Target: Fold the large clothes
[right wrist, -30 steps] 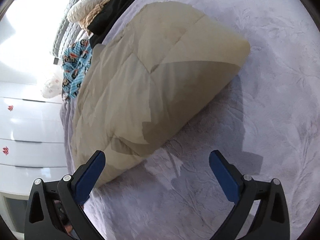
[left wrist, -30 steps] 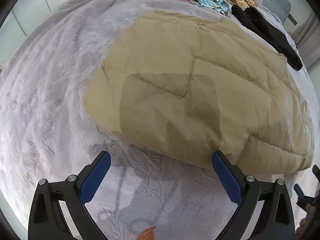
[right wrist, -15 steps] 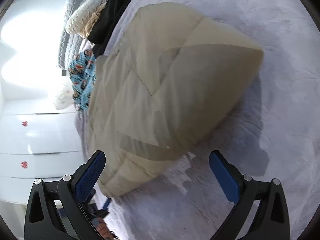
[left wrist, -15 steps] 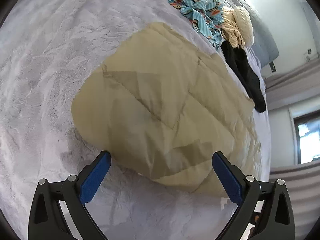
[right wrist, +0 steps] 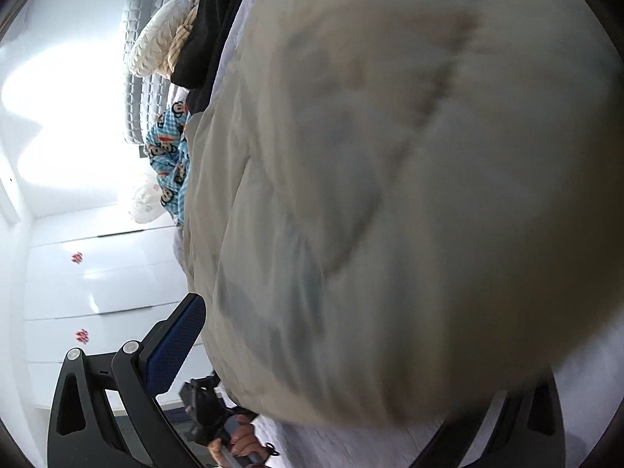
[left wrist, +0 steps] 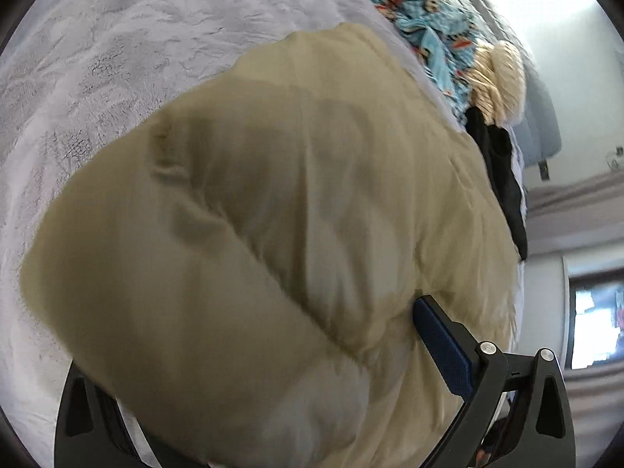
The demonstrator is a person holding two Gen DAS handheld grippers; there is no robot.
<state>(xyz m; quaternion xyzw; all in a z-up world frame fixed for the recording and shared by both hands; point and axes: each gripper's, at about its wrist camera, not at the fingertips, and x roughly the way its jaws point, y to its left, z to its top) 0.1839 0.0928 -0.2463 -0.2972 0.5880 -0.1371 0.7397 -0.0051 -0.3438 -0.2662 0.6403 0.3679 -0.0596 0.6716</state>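
Observation:
A puffy beige quilted garment (left wrist: 273, 214), folded into a thick bundle, lies on the grey bedspread (left wrist: 117, 46). My left gripper (left wrist: 312, 345) is open and pushed against the bundle's near edge. The fabric bulges between its jaws and hides the left finger, while the blue right pad (left wrist: 440, 347) shows. In the right wrist view the same garment (right wrist: 409, 195) fills most of the picture. My right gripper (right wrist: 312, 335) is open too, at the bundle's other end. Its blue left pad (right wrist: 175, 343) is visible and the right finger is covered by fabric.
At the head of the bed lie a blue monkey-print garment (left wrist: 425, 19), a cream knitted piece (left wrist: 503, 74) and a black garment (left wrist: 503, 179). White drawer fronts (right wrist: 97, 273) stand beside the bed. A hand (right wrist: 238, 442) holding the other gripper shows low in the right wrist view.
Both grippers have moved in from the bare bedspread onto the beige bundle from opposite ends. It now sits between both pairs of open jaws and is blurred by motion.

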